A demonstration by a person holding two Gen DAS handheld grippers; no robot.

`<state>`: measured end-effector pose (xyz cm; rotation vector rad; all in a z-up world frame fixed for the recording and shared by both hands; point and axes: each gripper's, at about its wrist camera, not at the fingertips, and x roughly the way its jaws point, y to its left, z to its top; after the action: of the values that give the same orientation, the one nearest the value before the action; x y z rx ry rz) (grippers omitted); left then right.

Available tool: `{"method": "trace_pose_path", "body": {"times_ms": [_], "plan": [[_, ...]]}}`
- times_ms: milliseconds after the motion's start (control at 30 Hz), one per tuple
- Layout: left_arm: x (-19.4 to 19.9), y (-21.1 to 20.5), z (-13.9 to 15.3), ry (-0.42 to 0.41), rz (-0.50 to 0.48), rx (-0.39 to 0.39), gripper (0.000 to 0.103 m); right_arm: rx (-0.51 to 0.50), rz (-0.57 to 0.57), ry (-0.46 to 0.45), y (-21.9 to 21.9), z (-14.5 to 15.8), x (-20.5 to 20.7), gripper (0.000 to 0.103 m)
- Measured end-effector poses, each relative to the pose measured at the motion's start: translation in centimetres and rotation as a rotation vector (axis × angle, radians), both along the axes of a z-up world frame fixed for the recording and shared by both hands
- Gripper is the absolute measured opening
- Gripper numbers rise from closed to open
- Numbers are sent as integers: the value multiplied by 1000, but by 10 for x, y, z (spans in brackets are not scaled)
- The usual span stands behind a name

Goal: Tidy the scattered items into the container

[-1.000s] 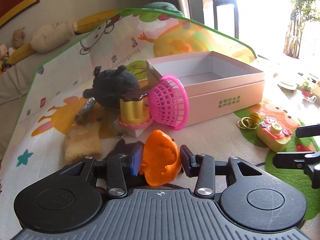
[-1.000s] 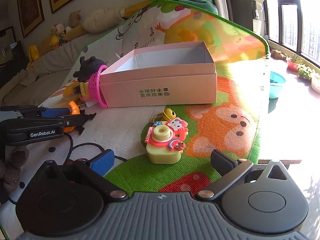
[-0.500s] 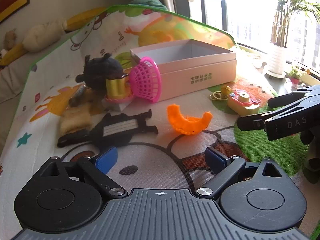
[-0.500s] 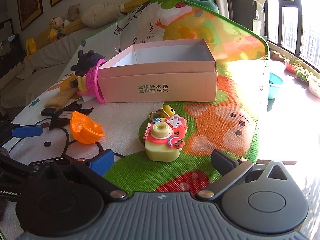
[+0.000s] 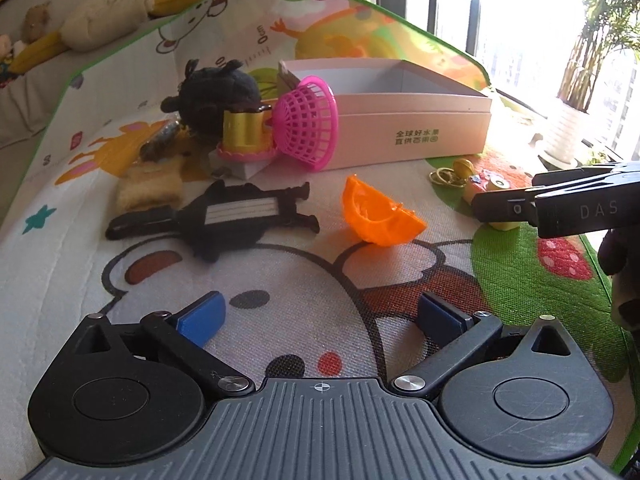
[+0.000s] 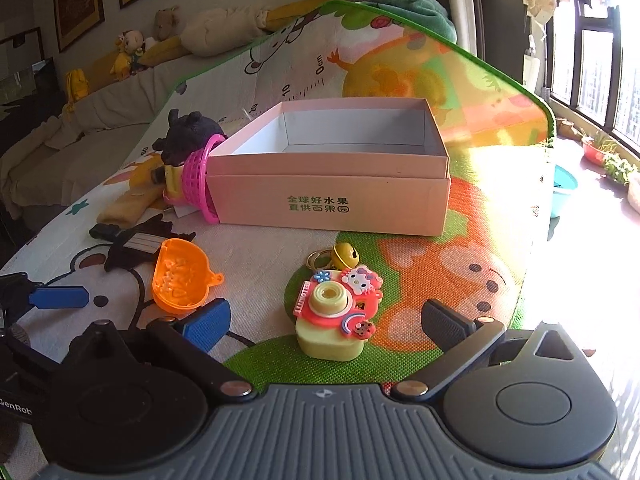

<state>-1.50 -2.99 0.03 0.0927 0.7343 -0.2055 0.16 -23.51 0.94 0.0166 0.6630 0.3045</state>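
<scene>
Hovering low with fingers spread and nothing held, the right gripper (image 6: 326, 322) frames the toy camera (image 6: 335, 316) on the play mat (image 6: 440, 280); closing on it looks next. The left gripper (image 5: 320, 320), equally released, faces the orange shell (image 5: 378, 214). Beyond, the pink box (image 6: 332, 196) sits empty.

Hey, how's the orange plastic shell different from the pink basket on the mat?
The orange shell is solid translucent plastic; the pink basket is open mesh. The shell lies alone on open mat, hollow side up; the basket is tipped on its side against the pink box. Both are small, hollow, and outside the box.
</scene>
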Motion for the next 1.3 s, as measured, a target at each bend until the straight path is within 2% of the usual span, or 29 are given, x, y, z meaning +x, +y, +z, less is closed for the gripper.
{"method": "trace_pose_path", "body": {"times_ms": [100,167,200,233,267,333,500,600,733,800,833,900,933,967,1133,1300], "plan": [[-1,0,0,0,0,3,103,-19,19,14,7,-3,13,89],[-2,-1,0,-7,0,9,103,-26,40,46,10,-7,17,71],[-2,-1,0,-10,-1,10,103,-34,41,33,11,-7,15,67],[-3,-1,0,-12,-1,9,103,-42,47,22,11,-7,11,52],[-3,-1,0,-13,-2,7,103,-40,54,21,10,-5,8,45],[-3,-1,1,-20,-15,1,103,-16,52,12,4,-2,-2,45],[-5,-8,12,-85,-78,-19,103,-42,51,-9,-3,-2,-29,45],[1,-18,19,-128,-120,-5,103,-36,45,-8,-9,-4,-42,45],[23,-27,17,-133,-149,21,103,-40,27,-29,-12,-10,-50,47],[33,-28,14,-131,-168,27,103,-34,28,-49,-12,-8,-52,57],[37,-29,13,-128,-177,27,102,-32,27,-57,-12,-7,-52,66],[44,-29,12,-118,-191,26,94,-30,29,-54,-11,-8,-51,69],[48,-30,11,-106,-199,27,78,-27,31,-47,-12,-9,-50,69],[51,-32,9,-95,-208,27,73,-25,28,-36,-12,-9,-48,69],[55,-38,0,-89,-261,34,76,-35,30,-26,-10,-11,-47,69],[49,-38,4,-85,-292,10,79,-60,37,-23,-5,-12,-47,70]]}}
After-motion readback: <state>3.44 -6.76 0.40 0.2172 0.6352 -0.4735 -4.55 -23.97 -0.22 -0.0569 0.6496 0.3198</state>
